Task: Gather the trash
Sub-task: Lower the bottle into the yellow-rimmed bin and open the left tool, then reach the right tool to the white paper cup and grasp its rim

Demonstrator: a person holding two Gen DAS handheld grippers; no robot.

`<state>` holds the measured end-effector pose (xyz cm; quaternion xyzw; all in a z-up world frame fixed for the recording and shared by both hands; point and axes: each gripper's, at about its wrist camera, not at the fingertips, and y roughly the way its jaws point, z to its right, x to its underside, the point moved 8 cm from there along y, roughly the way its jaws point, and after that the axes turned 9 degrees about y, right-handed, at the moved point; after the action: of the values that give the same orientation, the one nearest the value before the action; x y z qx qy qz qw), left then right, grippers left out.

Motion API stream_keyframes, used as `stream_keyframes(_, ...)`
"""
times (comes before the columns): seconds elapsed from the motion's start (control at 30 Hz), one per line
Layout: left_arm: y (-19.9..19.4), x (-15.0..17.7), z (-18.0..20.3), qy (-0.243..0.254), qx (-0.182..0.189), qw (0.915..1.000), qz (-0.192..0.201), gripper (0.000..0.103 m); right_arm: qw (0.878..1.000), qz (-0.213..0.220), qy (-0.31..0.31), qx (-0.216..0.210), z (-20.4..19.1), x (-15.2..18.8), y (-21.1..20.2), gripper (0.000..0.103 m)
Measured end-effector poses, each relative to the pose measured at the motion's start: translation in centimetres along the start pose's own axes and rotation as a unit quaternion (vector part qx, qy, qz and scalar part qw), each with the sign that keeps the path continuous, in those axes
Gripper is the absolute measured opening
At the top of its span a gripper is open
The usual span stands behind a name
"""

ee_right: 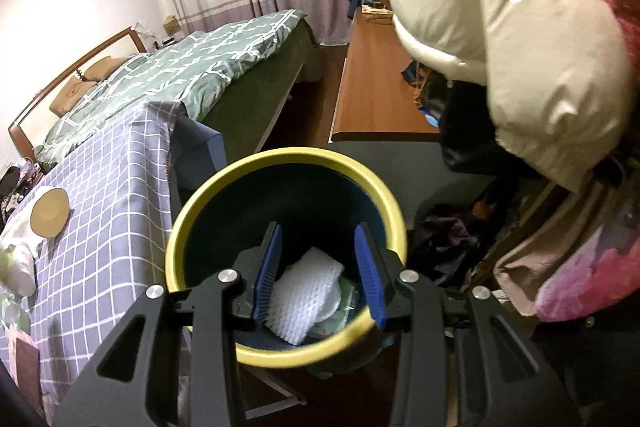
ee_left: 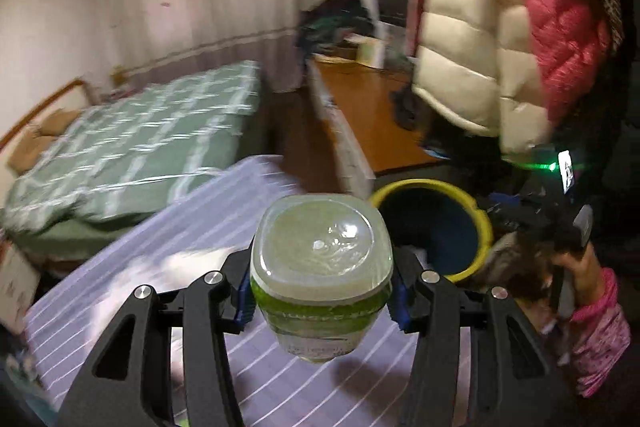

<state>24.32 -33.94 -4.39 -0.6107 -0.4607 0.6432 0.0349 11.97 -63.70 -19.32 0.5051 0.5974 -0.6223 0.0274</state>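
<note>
My left gripper (ee_left: 320, 291) is shut on a clear plastic bottle with a green label (ee_left: 322, 267), held bottom-forward above the purple checked tablecloth (ee_left: 168, 239). The yellow-rimmed dark bin (ee_left: 440, 227) stands just right of the bottle. In the right wrist view my right gripper (ee_right: 318, 267) is open and empty, over the mouth of the bin (ee_right: 280, 159). Inside the bin lie a white foam net (ee_right: 304, 295) and other wrappers.
The table with the checked cloth (ee_right: 104, 211) holds a tan round lid (ee_right: 50, 211) and white scraps at its left. A green bed (ee_right: 192, 67) lies behind, a wooden desk (ee_right: 376, 83) to the right. The person's puffy jacket (ee_right: 520, 27) hangs close on the right.
</note>
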Motion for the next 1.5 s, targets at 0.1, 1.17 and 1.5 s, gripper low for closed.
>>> stream_keyframes(0.1,4.1,-2.6,3.8,0.02,0.032,0.9993,0.001,0.051,1.0,0.006,0.001,0.005,1.2,0.2,-0.7,0.037)
stream_keyframes(1.17,9.8,-2.1,7.5,-0.013,0.026,0.9993,-0.025,0.097,1.0,-0.002,-0.006,0.013,2.5,0.7,-1.6,0.043)
stream_keyframes(1.5,3.6,3.4,-0.3,-0.08,-0.036,0.9961,-0.012,0.097,0.998,-0.023,-0.053,-0.018,-4.3,1.5,-1.0,0.044)
